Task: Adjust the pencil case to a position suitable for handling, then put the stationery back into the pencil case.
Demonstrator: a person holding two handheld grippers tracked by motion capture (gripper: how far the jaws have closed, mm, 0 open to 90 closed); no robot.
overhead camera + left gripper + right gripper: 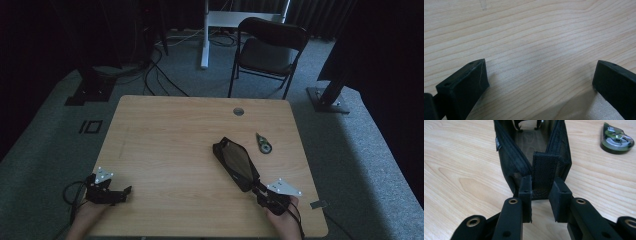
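A recording room or lab is suggested. A plain wooden tabletop point(165, 150) is set on grey carpet point(350, 150), ringed by dark curtains point(325, 15). Black stand bases point(327, 97) and loose cables point(160, 75) are seen beyond its far edge, beside a folding chair point(267, 52) and a white desk frame point(207, 30).

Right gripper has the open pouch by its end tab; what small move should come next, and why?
Probably bring the idle, open left gripper across to steady the pouch: the right gripper pinches just its end tab, and the small tool lies outside.
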